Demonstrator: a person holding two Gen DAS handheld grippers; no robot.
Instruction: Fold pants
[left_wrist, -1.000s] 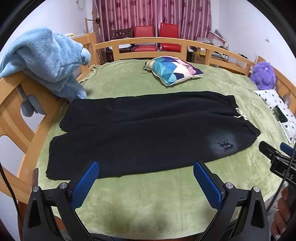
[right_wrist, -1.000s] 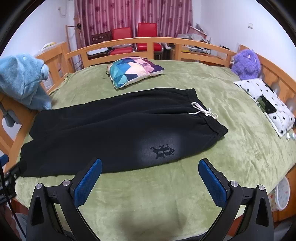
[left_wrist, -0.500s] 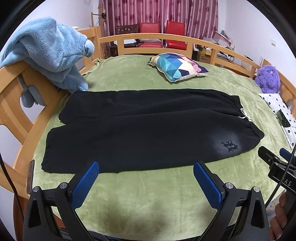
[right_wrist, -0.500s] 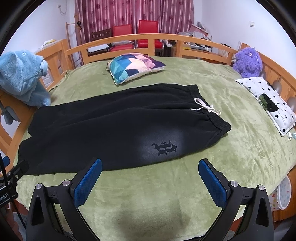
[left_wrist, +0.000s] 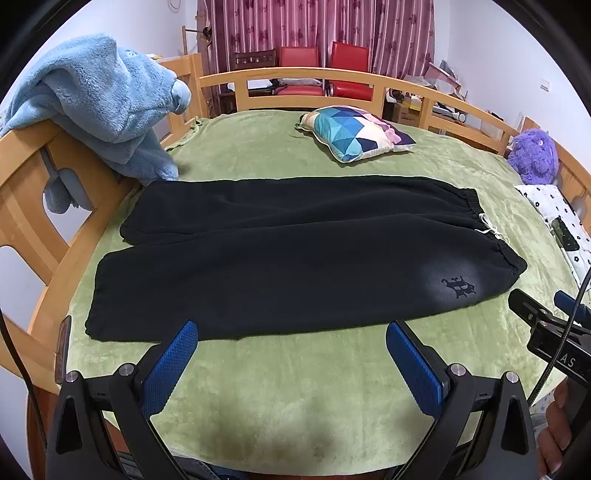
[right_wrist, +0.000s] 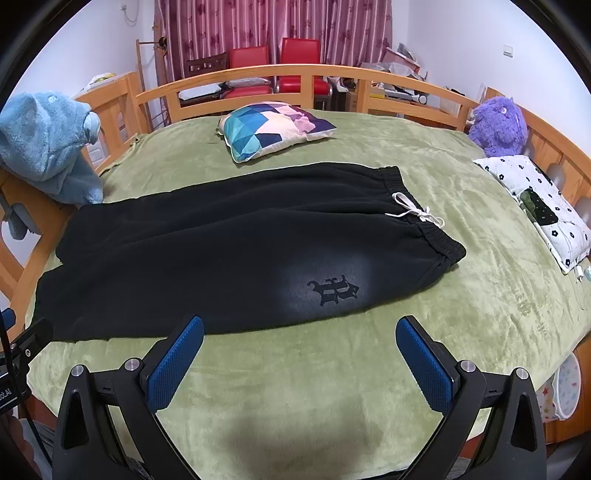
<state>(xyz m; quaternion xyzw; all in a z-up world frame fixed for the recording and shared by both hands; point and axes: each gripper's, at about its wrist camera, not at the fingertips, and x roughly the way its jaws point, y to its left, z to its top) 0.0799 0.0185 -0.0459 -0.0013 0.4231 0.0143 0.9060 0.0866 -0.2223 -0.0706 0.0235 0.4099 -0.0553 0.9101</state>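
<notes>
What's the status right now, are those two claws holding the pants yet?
Left gripper open, empty. Right gripper open, empty. Black pants flat, unfolded on green blanket, untouched. Patterned pillow sits beyond the pants, not in the way.

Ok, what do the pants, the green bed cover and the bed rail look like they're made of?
Black pants: thick matte fleece or sweatshirt knit by the look, with an elastic gathered waistband and a white drawstring. Green bed cover: short plush pile, probably velour-like, with a soft sheen and brushed marks. Bed rail: light wood with a smooth, likely varnished finish.
</notes>
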